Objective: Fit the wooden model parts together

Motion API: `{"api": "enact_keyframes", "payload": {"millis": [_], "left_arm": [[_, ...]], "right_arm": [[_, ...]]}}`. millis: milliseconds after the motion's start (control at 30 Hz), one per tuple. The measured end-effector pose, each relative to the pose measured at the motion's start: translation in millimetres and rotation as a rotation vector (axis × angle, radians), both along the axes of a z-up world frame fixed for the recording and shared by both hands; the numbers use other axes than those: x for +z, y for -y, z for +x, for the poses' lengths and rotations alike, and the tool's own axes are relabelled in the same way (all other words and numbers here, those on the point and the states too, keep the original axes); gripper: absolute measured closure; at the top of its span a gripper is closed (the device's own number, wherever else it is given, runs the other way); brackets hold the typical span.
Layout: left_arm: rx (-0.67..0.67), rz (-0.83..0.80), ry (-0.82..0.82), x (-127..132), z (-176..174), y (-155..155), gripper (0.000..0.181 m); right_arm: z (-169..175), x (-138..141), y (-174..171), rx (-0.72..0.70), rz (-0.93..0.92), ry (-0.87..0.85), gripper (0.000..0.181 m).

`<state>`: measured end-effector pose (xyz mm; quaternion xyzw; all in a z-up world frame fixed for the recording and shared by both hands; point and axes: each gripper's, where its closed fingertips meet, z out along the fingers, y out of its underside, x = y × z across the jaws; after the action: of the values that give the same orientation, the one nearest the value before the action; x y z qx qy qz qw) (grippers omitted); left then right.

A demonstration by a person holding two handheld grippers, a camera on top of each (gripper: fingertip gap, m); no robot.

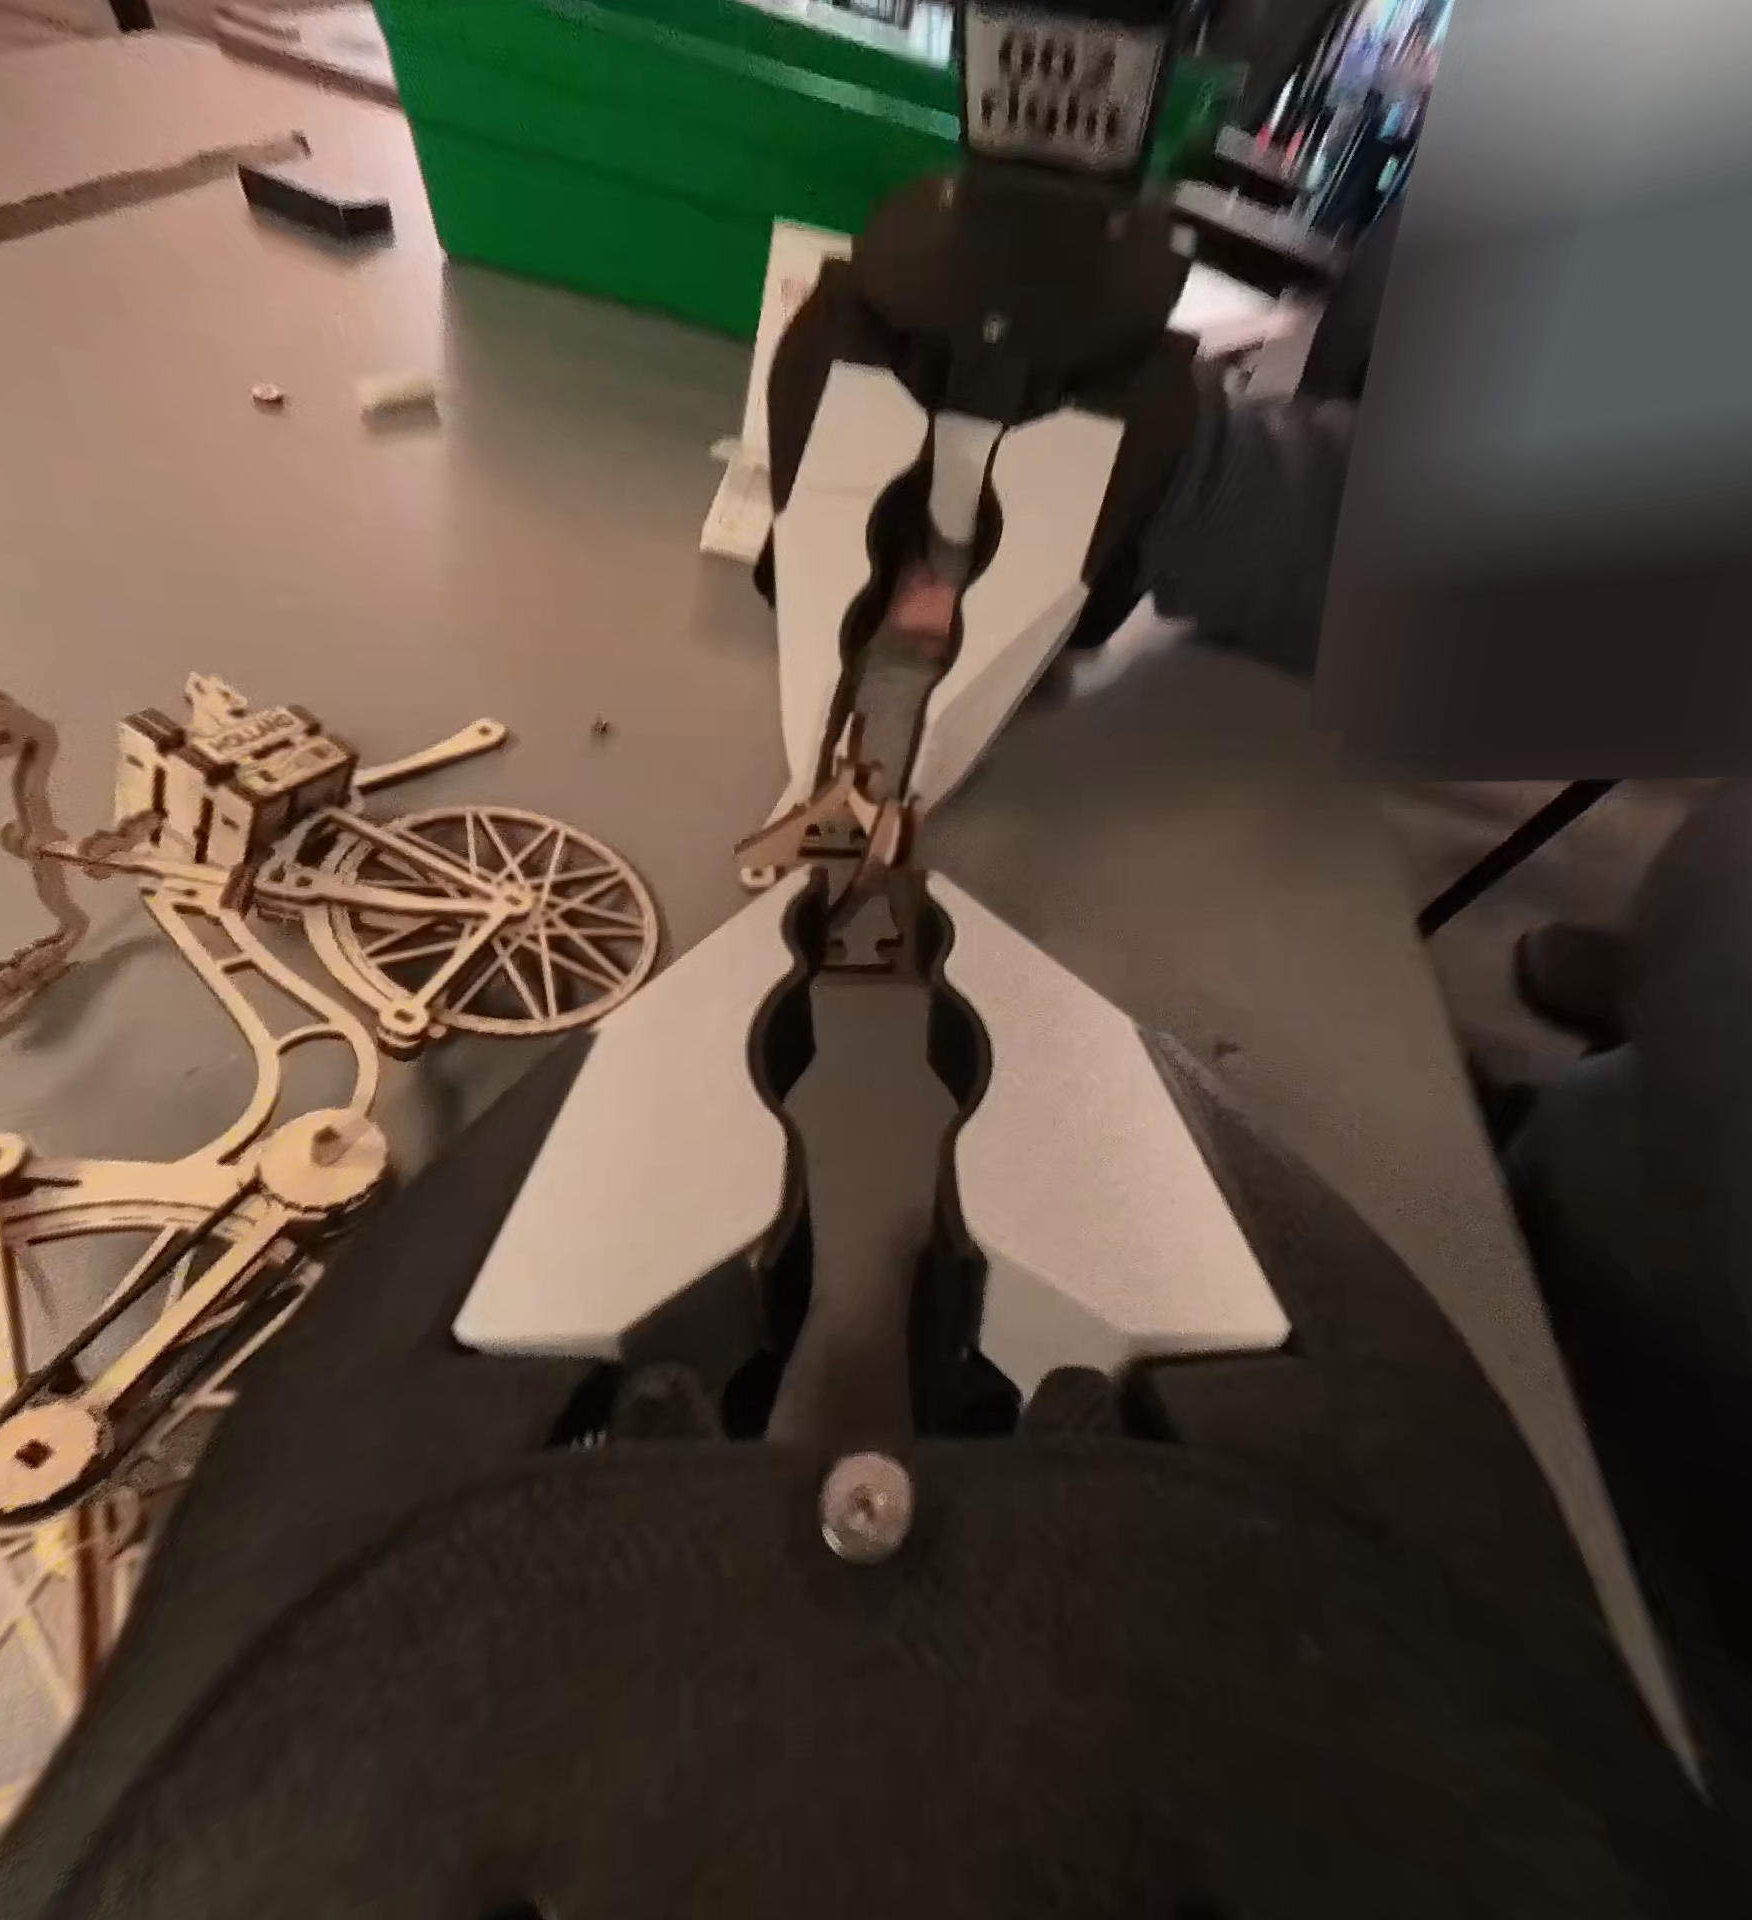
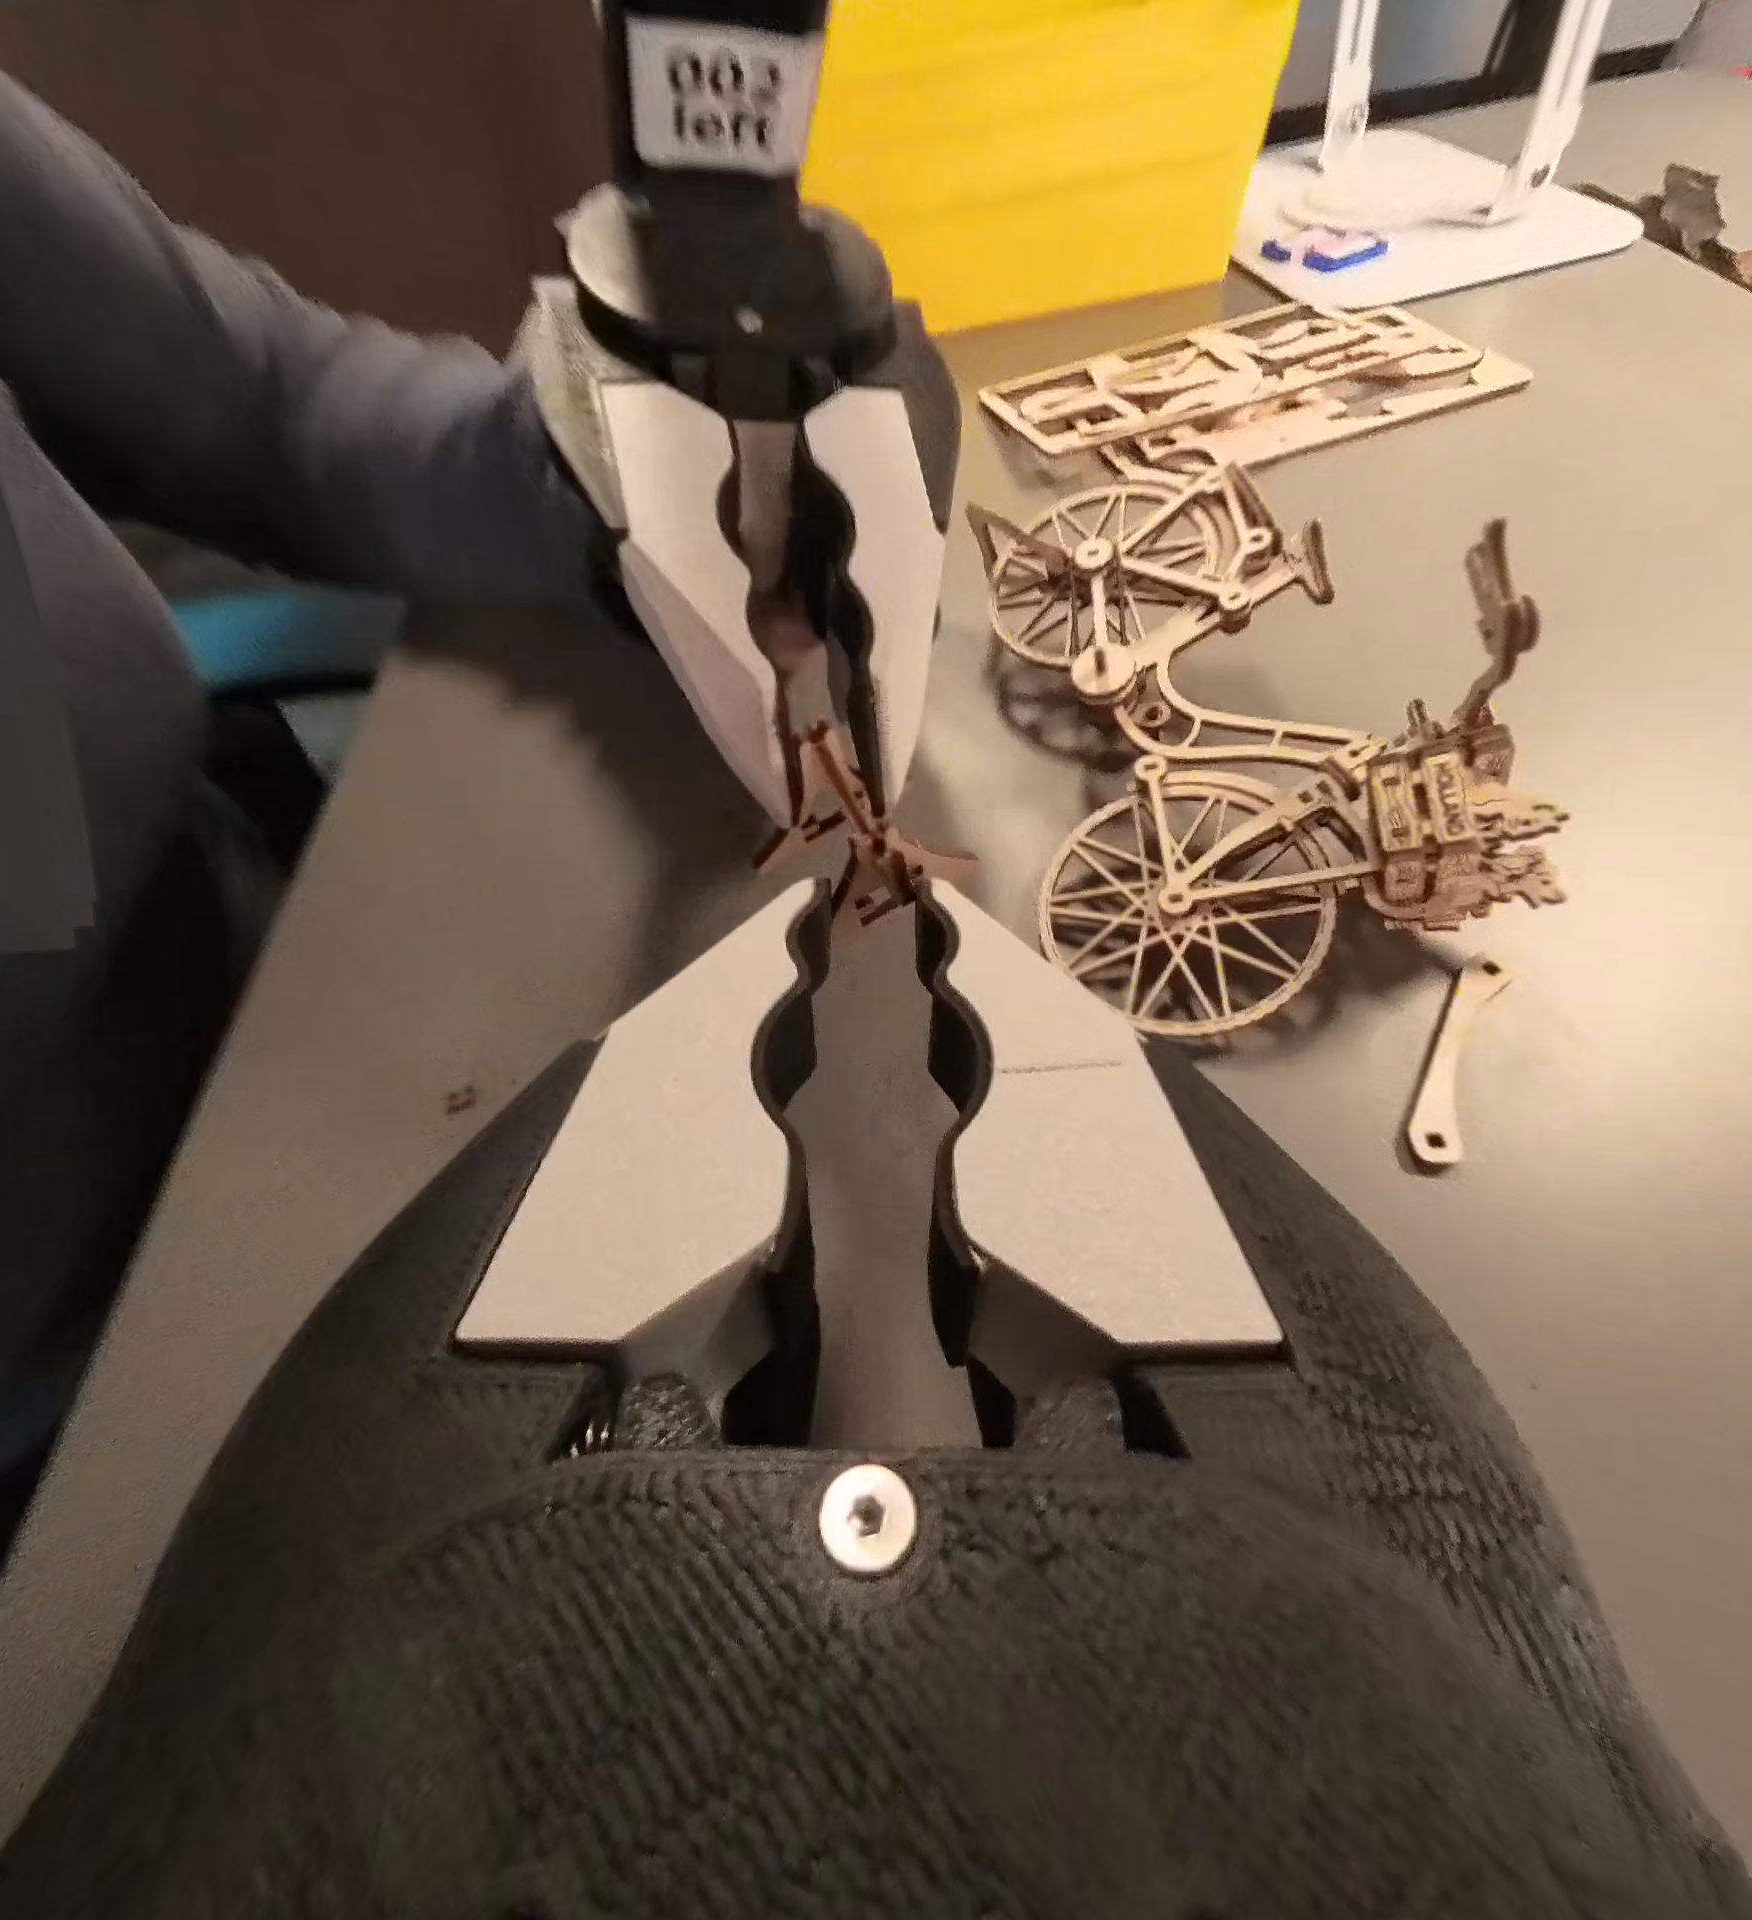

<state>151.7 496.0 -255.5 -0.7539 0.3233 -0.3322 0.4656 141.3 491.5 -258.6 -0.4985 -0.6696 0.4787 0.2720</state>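
Parts sheet [image 2: 1256,379] in right view only

White printed labels [image 2: 721,99] on both grippers; engraved lettering on bicycle [image 2: 1452,821].

The table [image 2: 1630,1195] was a smooth grey surface with a dull sheen. On it, the bicycle model [image 2: 1256,831] was pale, thin-cut wood with dark burnt edges, matt all over; beyond the bicycle lay a flat wooden parts sheet [image 2: 1256,384] of the same stock. The right gripper [image 2: 867,894] had a rough, ribbed black plastic body (printed, by the look), matt grey finger faces and one shiny metal screw [image 2: 867,1522].
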Motion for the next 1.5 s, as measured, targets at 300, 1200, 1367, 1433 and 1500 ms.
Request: {"api": "enact_keyframes", "payload": {"millis": [300,1200,1367,1433,1500], "left_arm": [[-0.027,-0.036,-0.187,-26.4,-3.4,5.5,0.167],[0.010,0.074,-0.016,7.0,-20.4,12.0,0.119],[0.243,0.357,0.216,49.8,-46.6,-1.0,0.124],[0.274,0.359,0.257,53.3,-52.4,-2.5,0.127],[0.301,0.335,0.281,53.0,-57.0,-5.9,0.129]], "right_arm": [[-1.1,-24.8,1.9,-0.007,0.103,0.110,0.168],[7.3,15.5,-29.1,-0.204,0.165,0.060,0.117],[11.1,26.9,-26.9,-0.509,0.226,0.036,0.110],[15.5,20.7,-17.1,-0.608,0.190,0.072,0.115],[18.2,11.1,-3.2,-0.649,0.190,0.126,0.146]]}}
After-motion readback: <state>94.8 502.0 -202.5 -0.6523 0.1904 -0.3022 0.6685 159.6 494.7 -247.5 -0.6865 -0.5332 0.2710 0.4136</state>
